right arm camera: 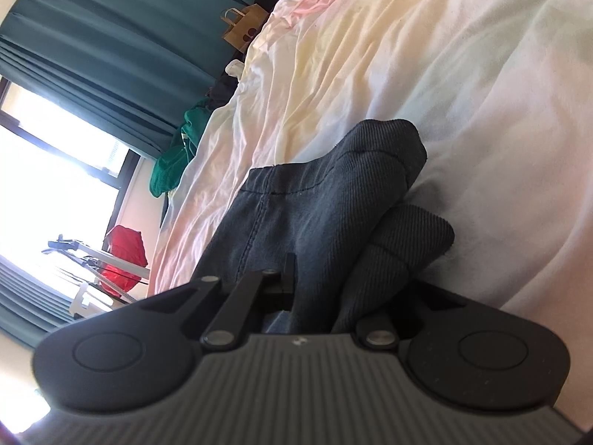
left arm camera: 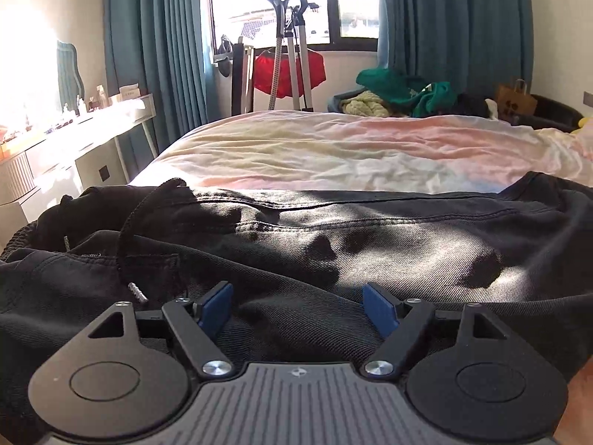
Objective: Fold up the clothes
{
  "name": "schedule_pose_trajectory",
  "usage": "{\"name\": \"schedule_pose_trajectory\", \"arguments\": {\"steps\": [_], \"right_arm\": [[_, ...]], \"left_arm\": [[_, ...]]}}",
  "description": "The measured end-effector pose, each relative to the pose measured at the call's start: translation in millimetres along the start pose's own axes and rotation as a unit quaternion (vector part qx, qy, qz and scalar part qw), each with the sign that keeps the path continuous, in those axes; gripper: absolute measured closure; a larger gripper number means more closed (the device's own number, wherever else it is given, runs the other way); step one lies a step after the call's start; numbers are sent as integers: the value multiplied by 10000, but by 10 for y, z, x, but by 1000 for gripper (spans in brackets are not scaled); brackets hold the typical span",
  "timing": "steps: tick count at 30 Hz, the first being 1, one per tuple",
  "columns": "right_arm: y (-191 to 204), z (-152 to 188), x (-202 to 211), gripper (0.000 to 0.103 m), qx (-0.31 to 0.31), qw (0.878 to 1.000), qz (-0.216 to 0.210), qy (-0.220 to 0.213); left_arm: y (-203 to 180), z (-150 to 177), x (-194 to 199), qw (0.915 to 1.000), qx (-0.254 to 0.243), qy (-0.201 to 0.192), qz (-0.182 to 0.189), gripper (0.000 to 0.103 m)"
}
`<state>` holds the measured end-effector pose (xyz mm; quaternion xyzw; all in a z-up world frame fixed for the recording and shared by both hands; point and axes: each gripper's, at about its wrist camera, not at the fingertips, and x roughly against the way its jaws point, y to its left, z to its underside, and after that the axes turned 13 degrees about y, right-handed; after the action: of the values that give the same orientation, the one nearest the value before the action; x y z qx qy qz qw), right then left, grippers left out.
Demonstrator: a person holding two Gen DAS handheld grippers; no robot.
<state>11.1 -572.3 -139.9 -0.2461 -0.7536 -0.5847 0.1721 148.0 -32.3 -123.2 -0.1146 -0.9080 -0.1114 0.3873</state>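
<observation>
Holding the ribbed cuffs (right arm camera: 374, 200) of the dark trousers (left arm camera: 333, 244) in my right gripper (right arm camera: 296, 289), which is closed on the cloth, I keep my left gripper (left arm camera: 296, 307) with jaws wide apart and empty just above the waistband end. The trousers lie lengthwise across the bed (left arm camera: 333, 152), running from left to right before me.

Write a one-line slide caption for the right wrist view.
Right gripper shut on dark ribbed-cuff trousers lying on a pastel rumpled bedsheet.
</observation>
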Motion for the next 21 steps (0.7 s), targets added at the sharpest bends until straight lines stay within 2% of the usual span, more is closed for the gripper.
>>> {"name": "schedule_pose_trajectory", "arguments": {"steps": [9,21], "right_arm": [[38,7,26,93,-23,10000,8,-45],[168,16,74,93,362,9991,-2,-225]], "left_arm": [[4,11,-111,9997,23,215,74,23],[16,15,-135,9996,-4,265,120,22]]}}
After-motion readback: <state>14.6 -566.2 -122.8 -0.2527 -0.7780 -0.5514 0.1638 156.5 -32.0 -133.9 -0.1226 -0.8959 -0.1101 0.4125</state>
